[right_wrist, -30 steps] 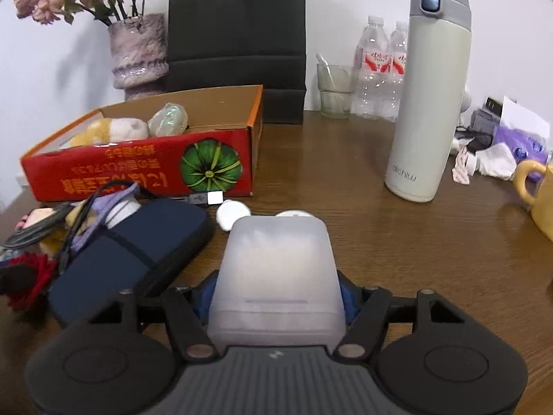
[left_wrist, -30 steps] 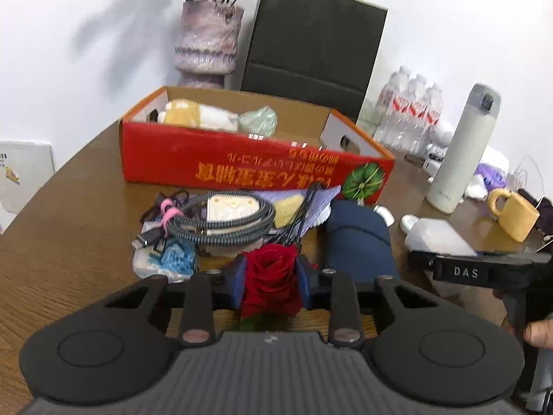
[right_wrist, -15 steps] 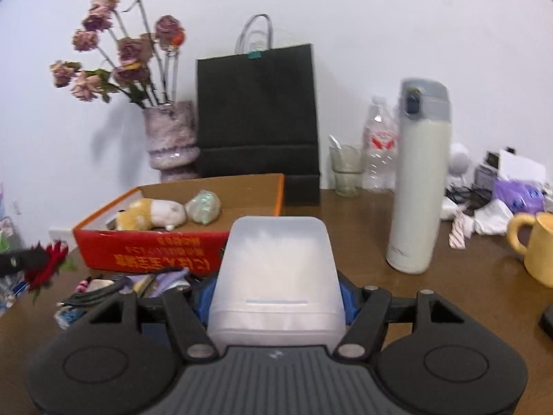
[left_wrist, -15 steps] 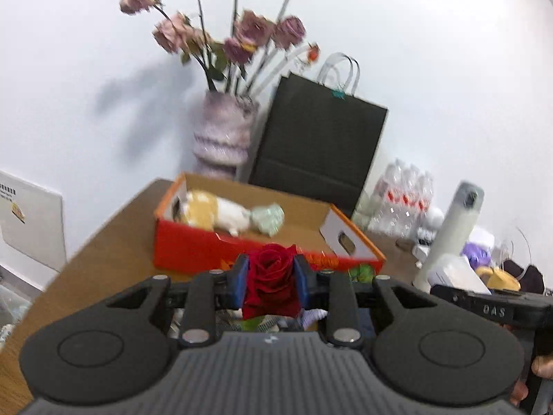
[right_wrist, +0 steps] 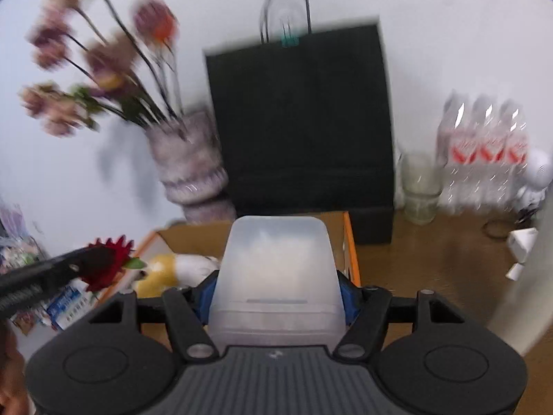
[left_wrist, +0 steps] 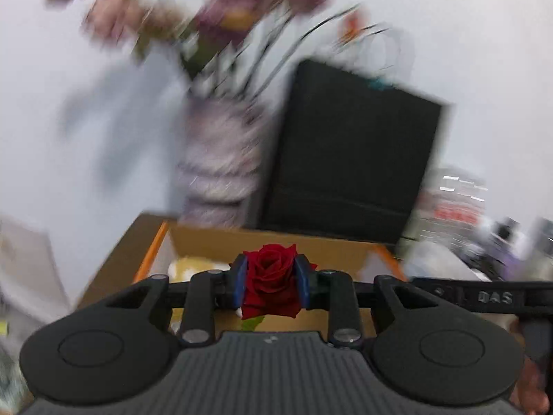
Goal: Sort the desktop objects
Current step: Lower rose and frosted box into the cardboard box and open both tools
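My left gripper (left_wrist: 271,278) is shut on a red rose (left_wrist: 271,283) and holds it in the air above the open cardboard box (left_wrist: 207,238). The rose also shows in the right wrist view (right_wrist: 107,264), left of my right gripper. My right gripper (right_wrist: 276,297) is shut on a frosted white plastic box (right_wrist: 276,276), held over the cardboard box's near right corner (right_wrist: 349,242). A yellow and white plush toy (right_wrist: 172,269) lies inside the cardboard box.
A vase of dried flowers (right_wrist: 190,173) and a black paper bag (right_wrist: 300,121) stand behind the cardboard box. Water bottles (right_wrist: 484,152) and a glass (right_wrist: 420,190) stand at the back right. White scraps (right_wrist: 520,249) lie on the wooden table.
Both grippers have moved forward and higher, over the cardboard box and closer to the vase. Both keep hold of their objects. The views are motion-blurred now.
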### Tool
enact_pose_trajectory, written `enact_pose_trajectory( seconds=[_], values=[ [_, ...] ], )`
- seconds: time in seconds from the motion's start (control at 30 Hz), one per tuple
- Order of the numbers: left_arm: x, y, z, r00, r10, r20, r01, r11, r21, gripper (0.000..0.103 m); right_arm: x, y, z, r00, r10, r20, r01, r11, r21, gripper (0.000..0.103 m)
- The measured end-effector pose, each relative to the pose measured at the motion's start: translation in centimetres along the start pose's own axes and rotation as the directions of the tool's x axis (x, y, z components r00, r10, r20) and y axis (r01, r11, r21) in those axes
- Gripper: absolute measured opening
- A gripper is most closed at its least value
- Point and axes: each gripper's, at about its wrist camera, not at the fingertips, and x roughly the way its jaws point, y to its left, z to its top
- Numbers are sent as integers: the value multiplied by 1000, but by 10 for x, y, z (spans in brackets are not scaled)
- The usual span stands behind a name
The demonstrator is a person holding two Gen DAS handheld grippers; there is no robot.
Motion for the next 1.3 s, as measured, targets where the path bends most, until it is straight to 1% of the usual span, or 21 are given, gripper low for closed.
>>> enact_pose_trajectory(
  seconds=[0.07,0.17,0.23,0.3,0.33,0.37,0.4,0.43,0.5,0.53,0.6,0.63,0.73,0.8,0.87,0.97,1.07,1.13,1.17,1.23,1.3],
  values=[
    [34,1,-2,993,2,-117,0,1000,24,30,32,2,6,997,-44,-61,42,999,-26,65],
    [57,5,-2,988,-30,-148,36,999,39,32,78,8,16,985,-88,-148,80,995,-61,65],
    [76,11,-4,980,-62,-191,60,998,-14,35,106,14,22,970,-134,-204,117,989,-93,65],
    [93,16,-14,968,-80,-236,64,995,-76,50,132,20,23,954,-189,-233,161,978,-134,65],
    [99,16,-19,966,-57,-253,36,995,-89,62,141,22,23,947,-218,-236,188,972,-140,65],
    [102,15,-22,964,-46,-262,27,997,-77,58,150,25,23,941,-244,-235,211,965,-159,65],
    [101,15,-20,963,-68,-260,50,996,-74,61,160,29,21,932,-270,-240,227,955,-193,65],
    [96,18,-18,961,-90,-260,69,994,-89,72,167,30,19,924,-287,-253,237,949,-210,65],
    [84,26,-9,964,-127,-232,97,986,-135,78,173,33,20,915,-314,-251,259,938,-231,66],
    [77,29,-5,969,-131,-210,101,984,-149,83,172,32,21,918,-311,-247,261,941,-216,67],
    [68,34,1,975,-115,-192,88,986,-143,89,166,29,24,919,-297,-260,258,951,-173,81],
    [64,35,4,977,-92,-193,69,990,-126,92,162,27,25,918,-290,-269,257,954,-152,82],
    [57,35,7,980,35,-194,-48,997,-61,103,140,20,29,928,-240,-284,227,971,-79,82],
    [55,26,8,969,146,-198,-144,989,26,103,123,15,32,935,-203,-289,199,979,-44,86],
    [47,14,4,965,188,-180,-164,976,141,103,105,12,30,940,-163,-300,167,986,-10,88],
    [32,-6,-2,970,195,-144,-156,957,246,103,74,6,18,952,-107,-286,122,992,33,90],
    [1,-29,-5,980,189,-61,-159,931,330,103,48,2,-1,962,-70,-263,87,995,53,91],
    [-29,-38,-4,986,167,4,-159,926,342,103,24,1,-14,974,-50,-220,63,996,55,91],
    [-43,-37,-6,989,148,23,-147,938,315,103,10,1,-19,981,-35,-191,45,998,49,92],
    [-66,-33,-10,996,85,-5,-80,958,274,103,-17,2,-32,991,-22,-130,25,999,22,94],
    [-79,-30,-17,996,76,-52,-58,955,292,103,-43,6,-47,997,-14,-69,13,1000,-23,95]
  ],
)
